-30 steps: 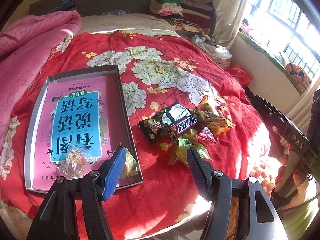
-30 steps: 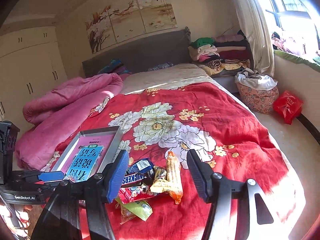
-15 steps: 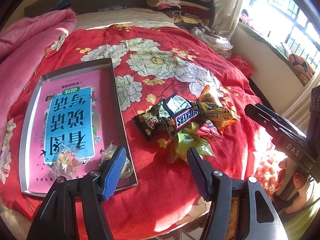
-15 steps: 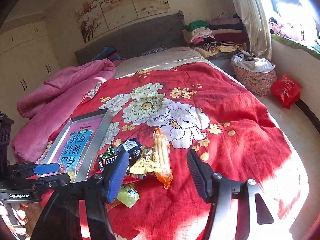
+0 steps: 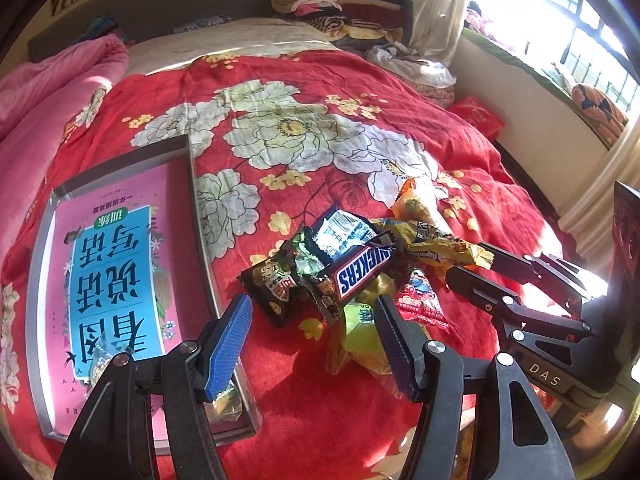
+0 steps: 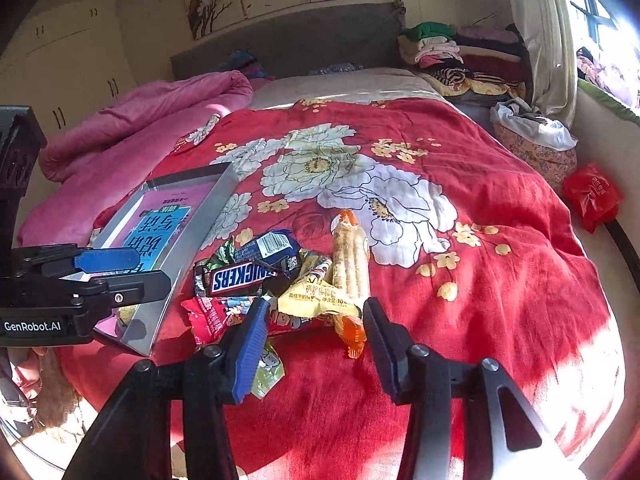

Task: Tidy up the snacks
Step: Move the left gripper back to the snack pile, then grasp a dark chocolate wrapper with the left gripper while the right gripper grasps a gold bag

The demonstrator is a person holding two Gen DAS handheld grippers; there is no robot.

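A pile of snacks lies on the red floral bedspread: a Snickers bar (image 5: 362, 270) (image 6: 240, 279), a dark packet (image 5: 272, 286), a yellow packet (image 5: 434, 240) (image 6: 316, 300), a red packet (image 5: 420, 302) (image 6: 212, 318), a green packet (image 5: 362, 344) and an orange-ended wafer pack (image 6: 350, 264). A metal tray (image 5: 202, 216) (image 6: 218, 196) with a pink book (image 5: 116, 272) in it holds two small snacks at its near end. My left gripper (image 5: 312, 320) is open, just short of the pile. My right gripper (image 6: 312, 320) is open over the pile's near edge.
A pink quilt (image 5: 52, 80) lies along the bed's left side. Folded clothes (image 6: 460, 52) are stacked by the headboard. A red bag (image 6: 592, 196) sits on the floor to the right. The bed's near edge is just below both grippers.
Both grippers have moved closer to the snack pile, the left one shifting right away from the tray. Both stay open and empty.
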